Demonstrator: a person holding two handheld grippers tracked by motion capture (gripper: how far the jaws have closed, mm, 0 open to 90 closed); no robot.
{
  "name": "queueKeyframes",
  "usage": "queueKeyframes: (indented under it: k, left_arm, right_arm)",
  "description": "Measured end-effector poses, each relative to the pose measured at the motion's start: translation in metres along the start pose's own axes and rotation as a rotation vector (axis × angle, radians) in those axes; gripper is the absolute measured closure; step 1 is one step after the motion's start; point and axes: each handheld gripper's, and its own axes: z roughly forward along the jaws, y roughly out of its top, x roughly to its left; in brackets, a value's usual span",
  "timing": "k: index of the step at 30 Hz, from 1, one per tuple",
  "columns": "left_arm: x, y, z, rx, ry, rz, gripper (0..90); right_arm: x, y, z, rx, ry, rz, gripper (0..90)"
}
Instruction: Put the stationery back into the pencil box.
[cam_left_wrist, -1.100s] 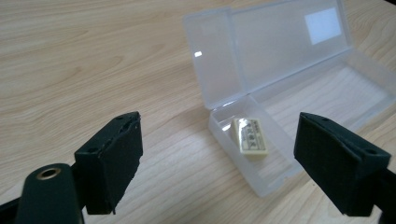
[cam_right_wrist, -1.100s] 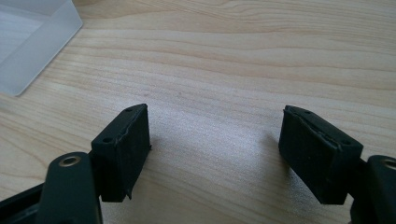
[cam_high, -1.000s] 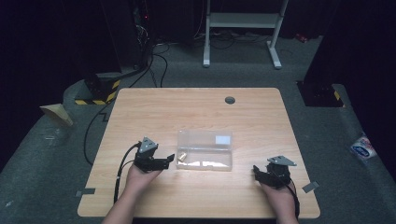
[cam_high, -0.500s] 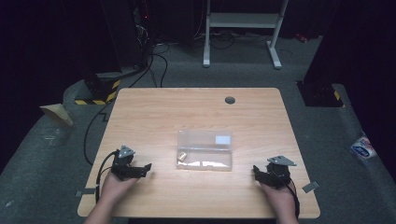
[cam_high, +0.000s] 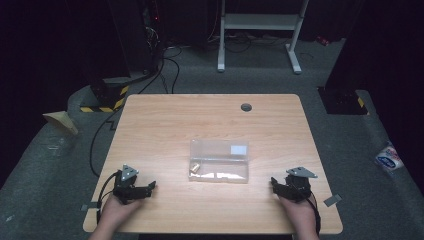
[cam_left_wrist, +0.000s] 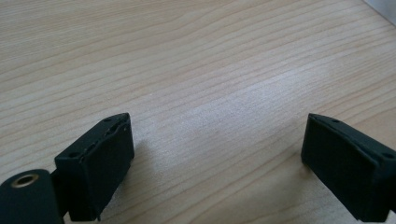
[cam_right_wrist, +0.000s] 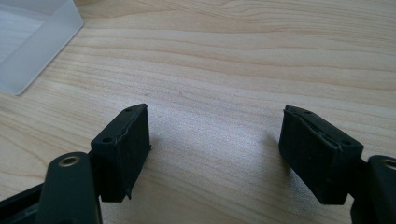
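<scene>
Left claw (cam_high: 145, 188) has pulled back from the clear plastic box (cam_high: 219, 161) — both it and the right claw (cam_high: 276, 184) rest gaping, empty, on the desk (cam_high: 210, 120); the handling looks finished.

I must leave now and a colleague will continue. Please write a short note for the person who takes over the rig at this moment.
Left tongs: open, holding nothing, low over the table near its front left corner.
Right tongs: open, holding nothing, near the front right, a short way right of the box.
Clear plastic box: lies flat in the middle of the front half, between the two tongs, touched by neither. A small brass-coloured piece shows at its left end; whether it is inside, I cannot tell.
Done: nothing visible.
Left: probably to approach and grasp the box.
</scene>
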Motion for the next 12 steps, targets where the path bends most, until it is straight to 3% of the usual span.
queueKeyframes:
  k: [12]
  left_arm:
    - [0.0011,0.0019,0.0016,-0.002,0.013,-0.007,11.4]
  right_arm:
    - [0.0012,-0.0004,-0.0004,0.0,-0.011,0.013,24.7]
